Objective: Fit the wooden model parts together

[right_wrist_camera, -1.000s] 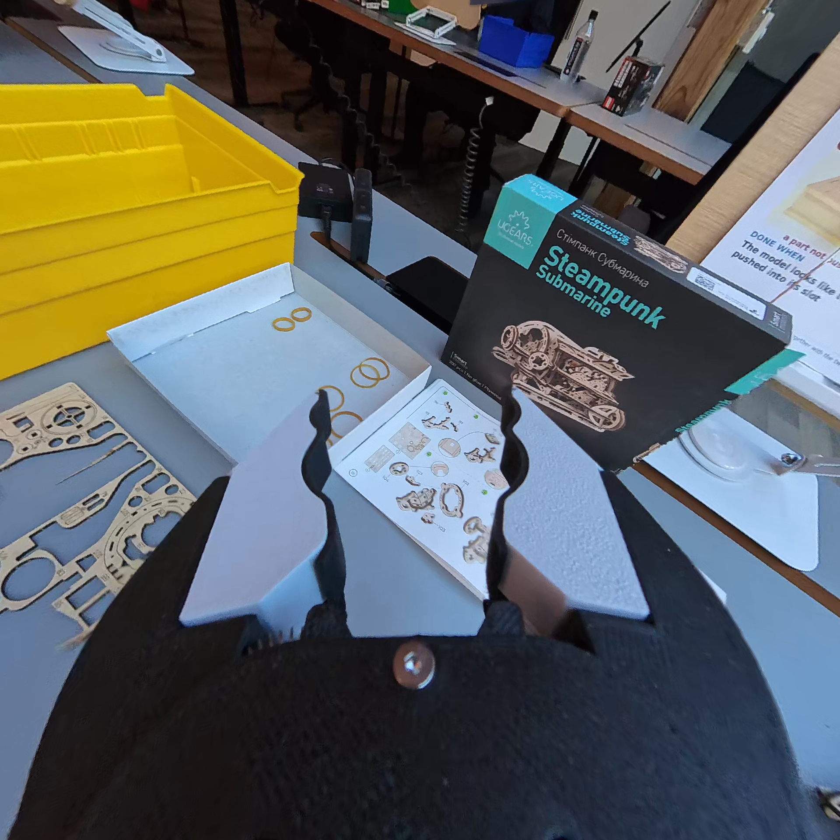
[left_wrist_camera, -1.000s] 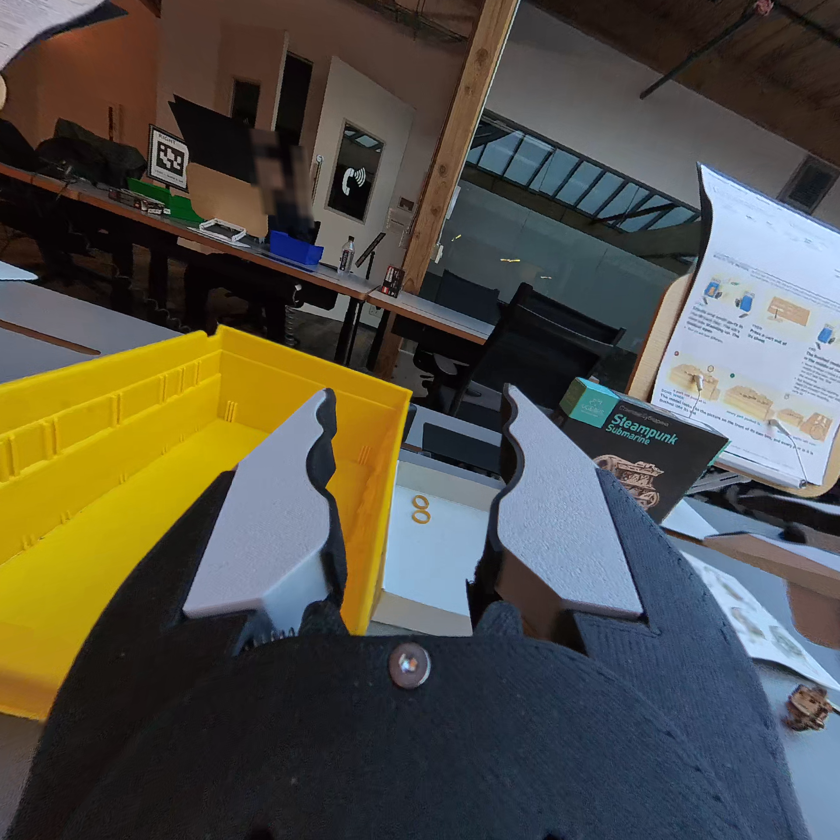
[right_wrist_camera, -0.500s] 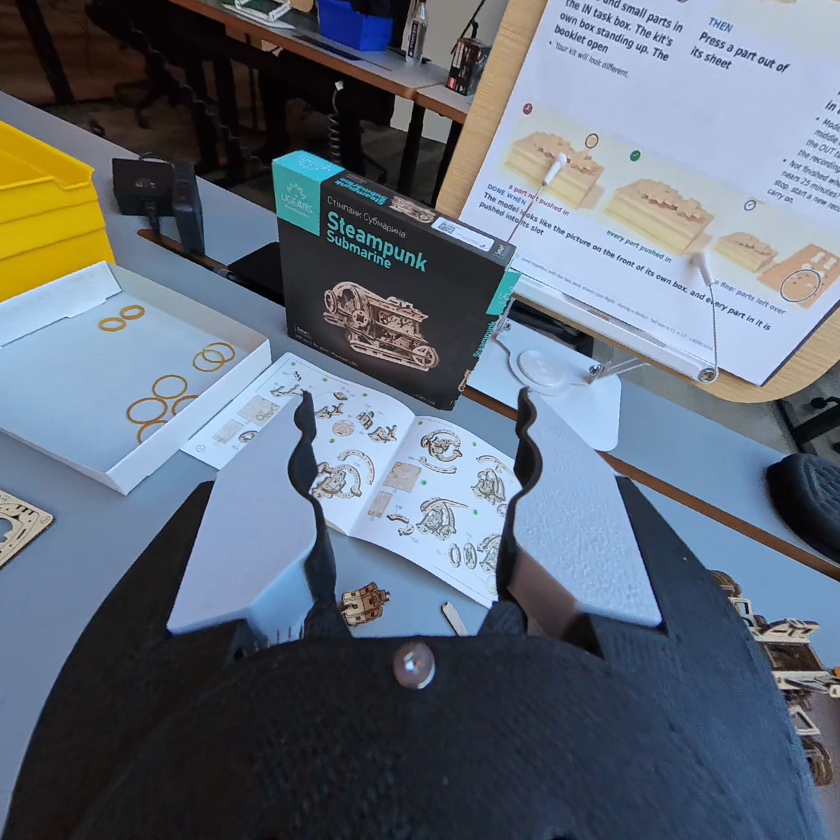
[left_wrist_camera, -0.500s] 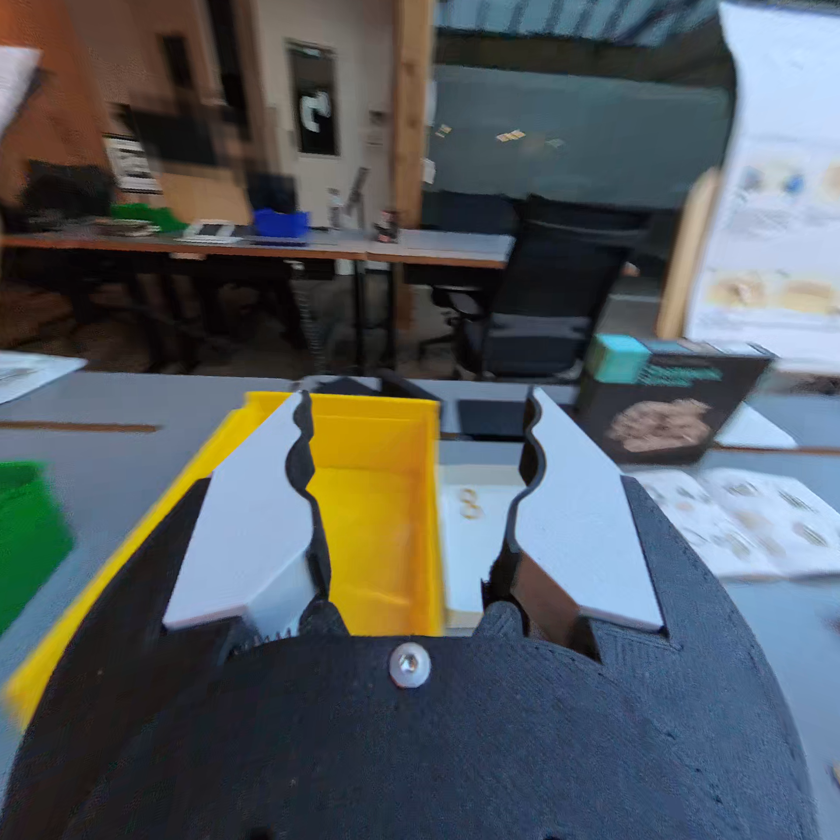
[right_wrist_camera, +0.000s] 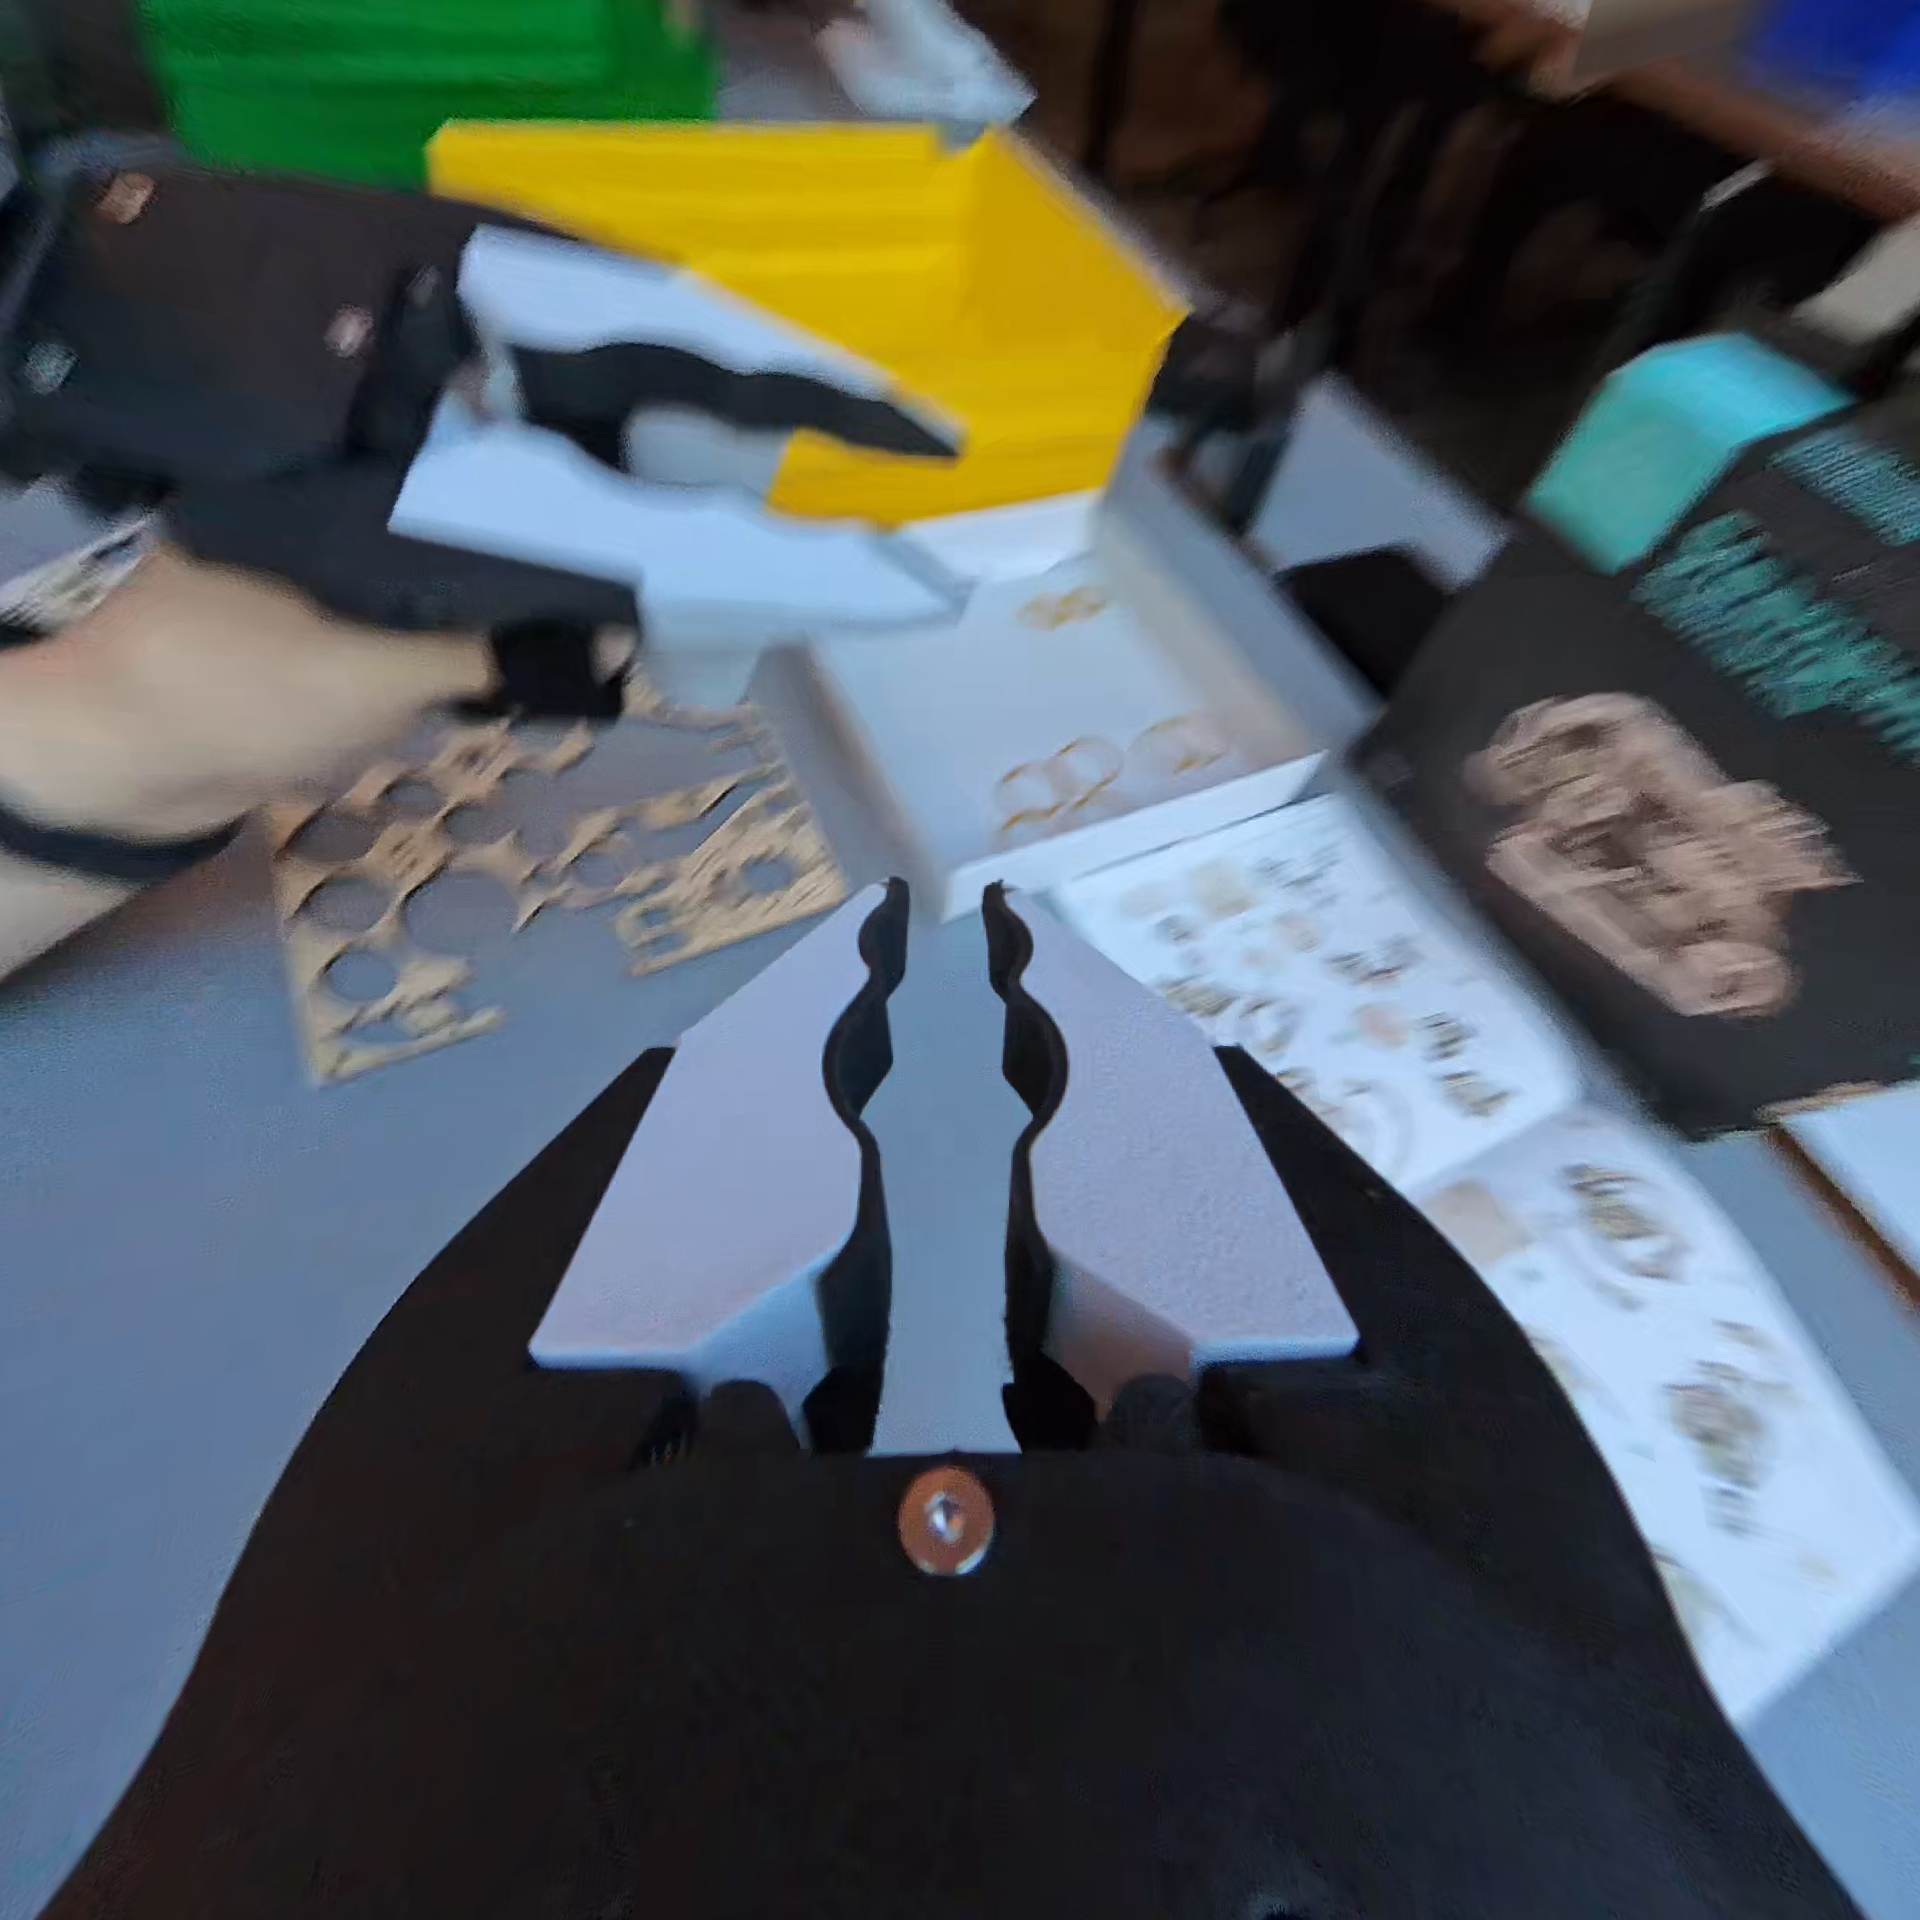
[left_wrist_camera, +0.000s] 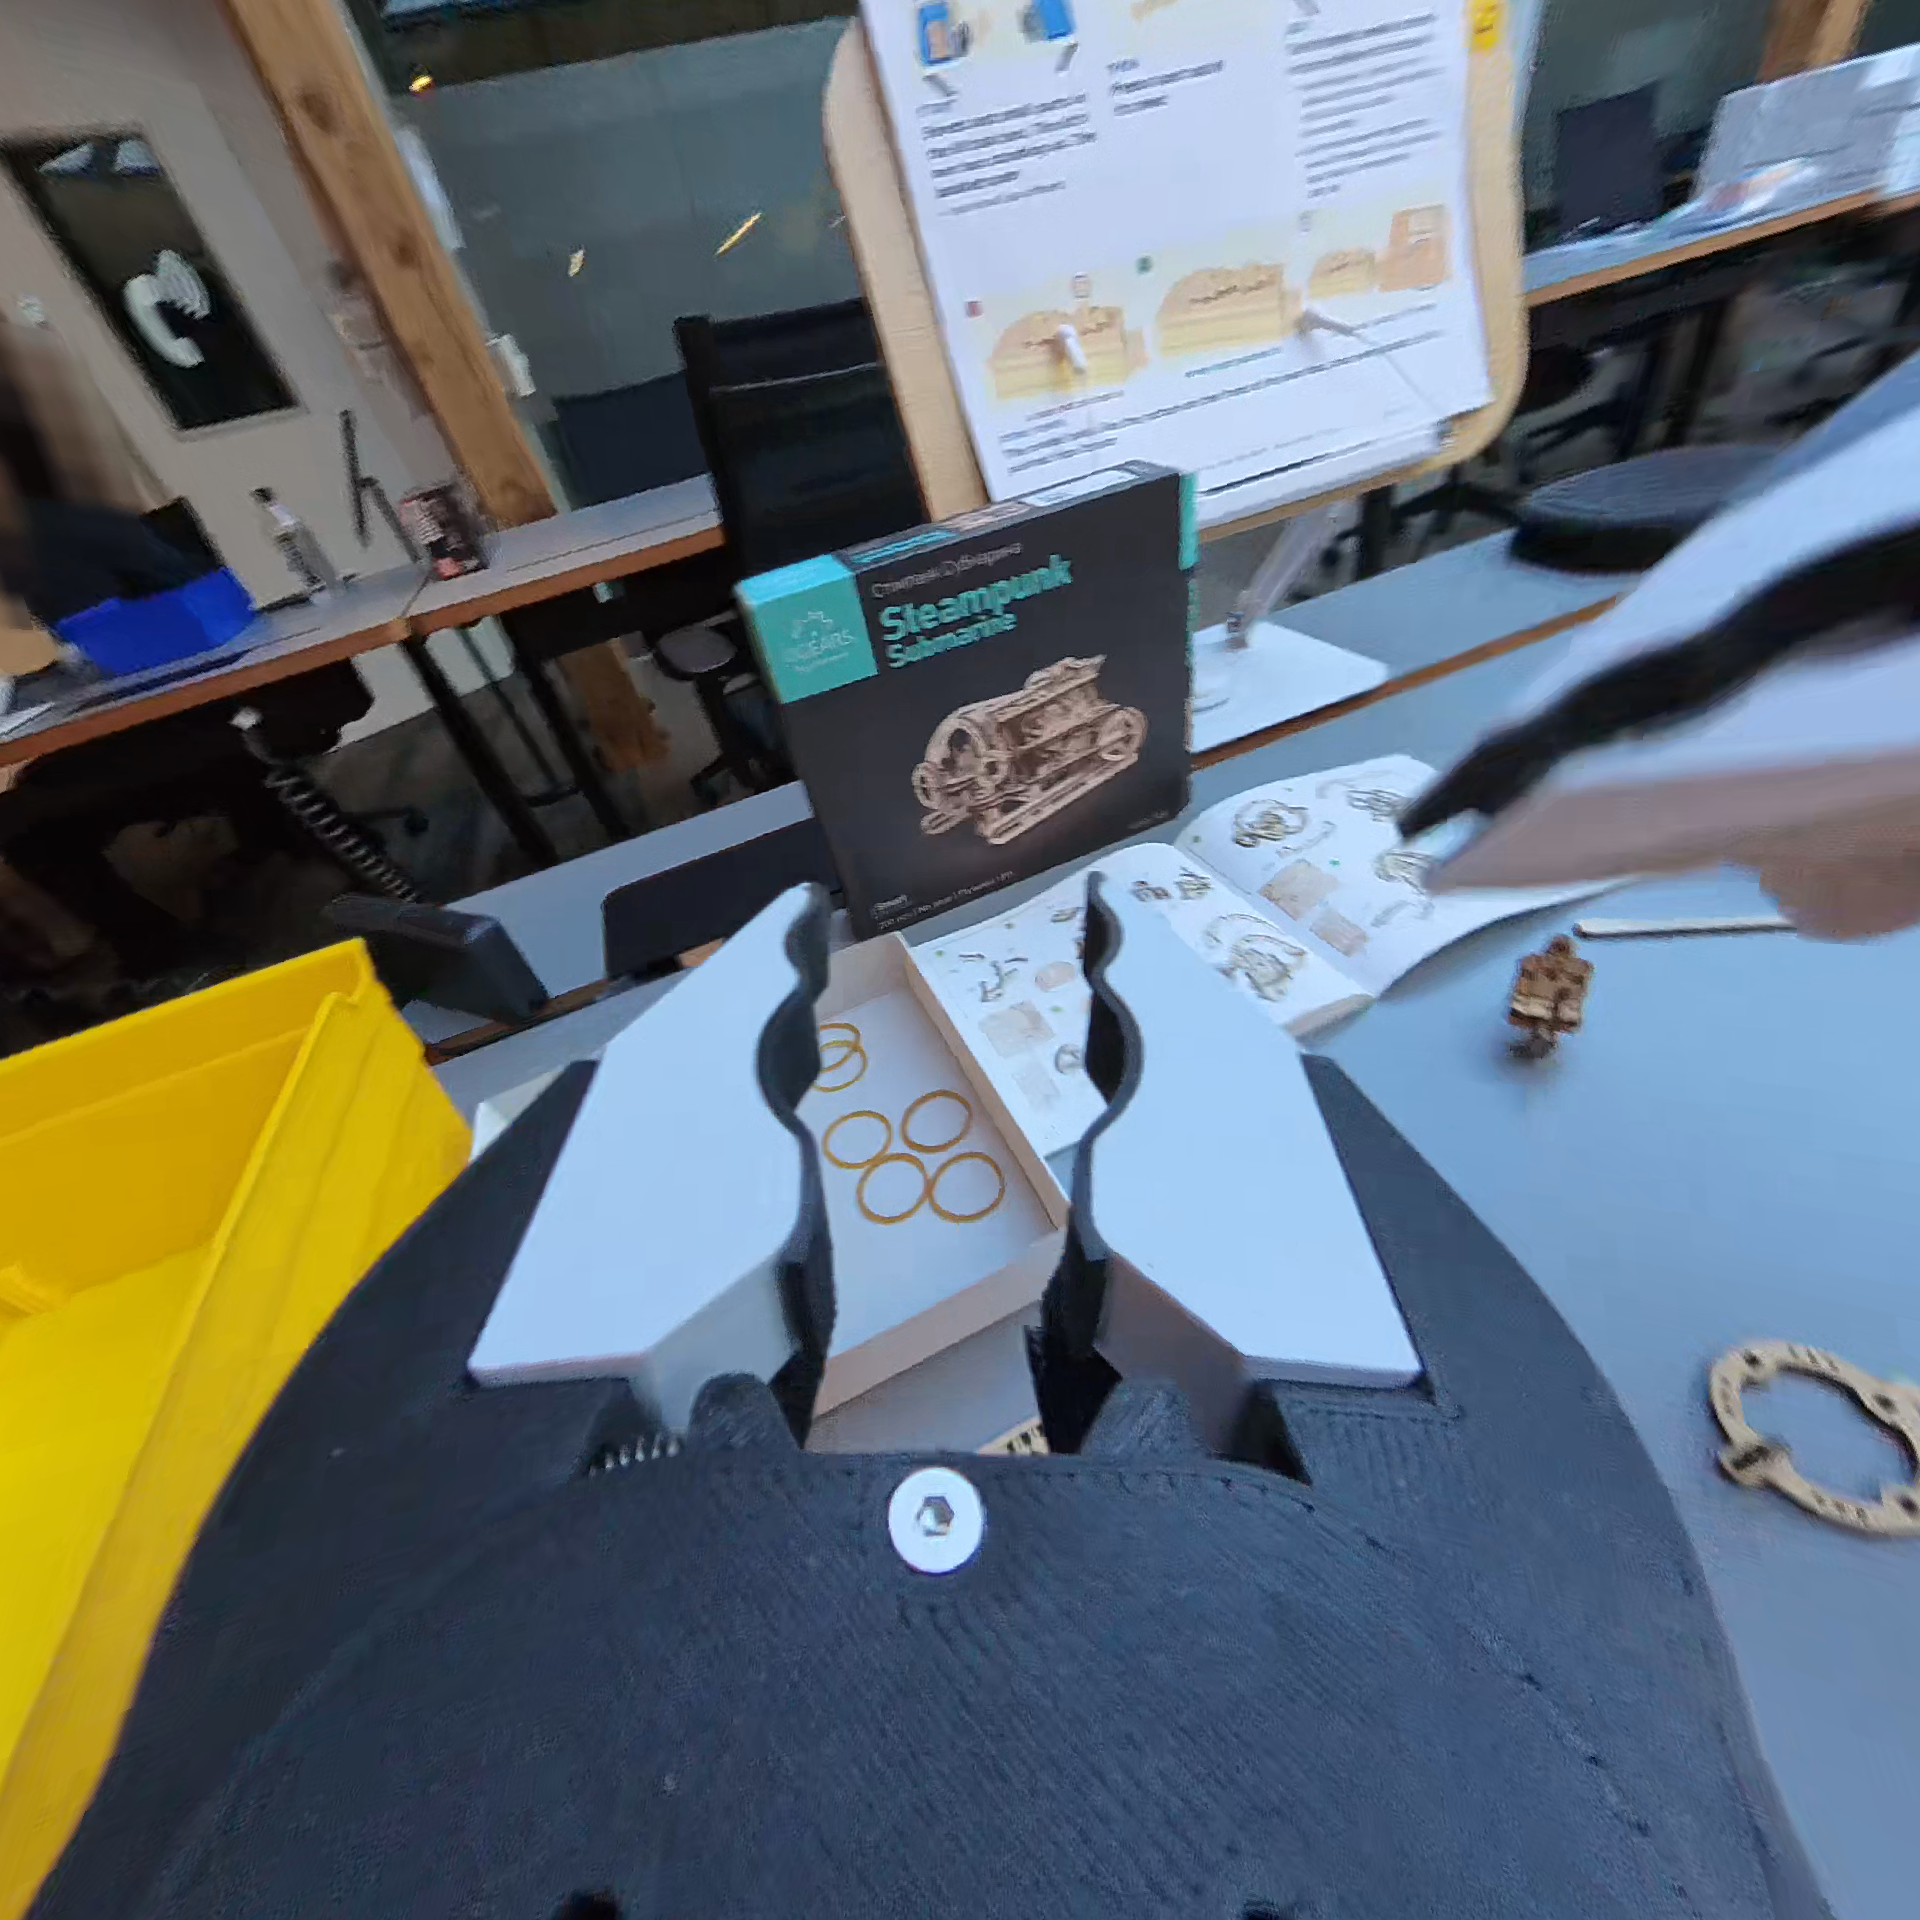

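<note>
My left gripper (left_wrist_camera: 953, 914) is open and empty, held above a white shallow tray (left_wrist_camera: 935, 1278) that holds several rubber bands (left_wrist_camera: 914, 1153). A small wooden assembly (left_wrist_camera: 1548, 992) and a wooden ring part (left_wrist_camera: 1829, 1444) lie on the grey table to its right. My right gripper (right_wrist_camera: 942, 899) is empty, its jaws close together with a narrow gap between them; it also shows at the right of the left wrist view (left_wrist_camera: 1714, 707). A punched-out wooden parts sheet (right_wrist_camera: 540, 862) lies ahead and to its left. The left gripper (right_wrist_camera: 727, 468) shows beyond it. The right wrist view is blurred.
A yellow bin (left_wrist_camera: 156, 1195) stands at the left and a green bin (right_wrist_camera: 416, 73) behind it. The dark kit box (left_wrist_camera: 987, 707) stands upright behind an open booklet (left_wrist_camera: 1247, 935). An instruction poster (left_wrist_camera: 1195, 229) stands at the back. A thin wooden stick (left_wrist_camera: 1683, 925) lies by the booklet.
The left gripper has swung right, from over the yellow bin to over the rubber-band tray. The right gripper has swung left toward the parts sheet and its jaws have narrowed.
</note>
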